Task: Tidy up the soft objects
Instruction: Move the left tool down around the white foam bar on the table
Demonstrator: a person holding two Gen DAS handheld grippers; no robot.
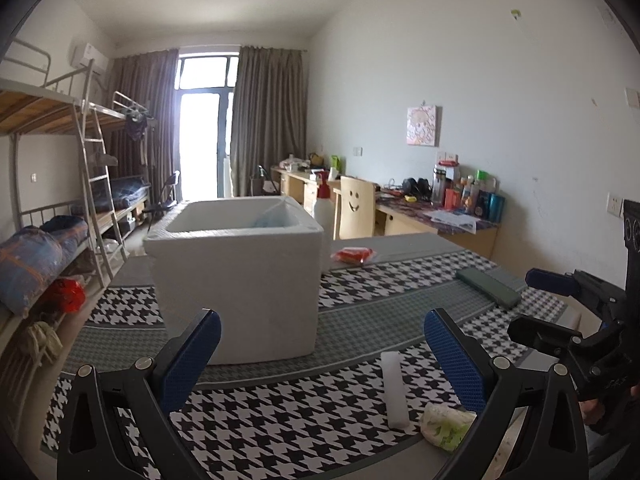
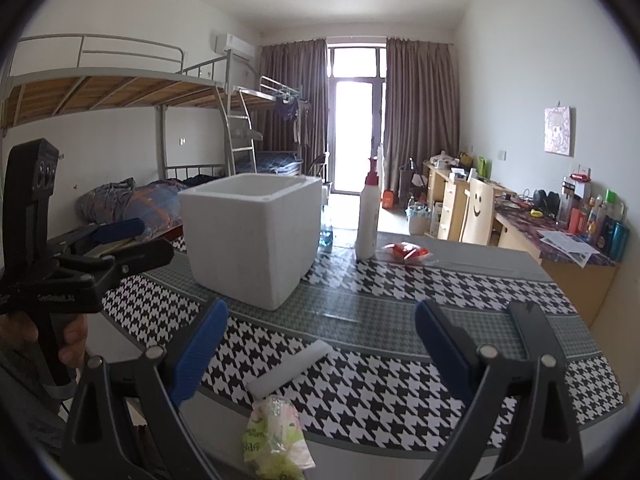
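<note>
1 foam box, 1 bottle, 3 packets, 1 green case.

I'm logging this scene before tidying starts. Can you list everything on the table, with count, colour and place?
foam box: one, white, open top, far left of the table
pump bottle: one, white with red top, upright right of the box
red packet: one, red, far side, right of the bottle
foam strip: one, white, near edge
tissue pack: one, green-white, at the near edge
flat case: one, dark green, right side
tablecloth: one, black-white houndstooth
left tool: open, empty
right tool: open, empty
</note>
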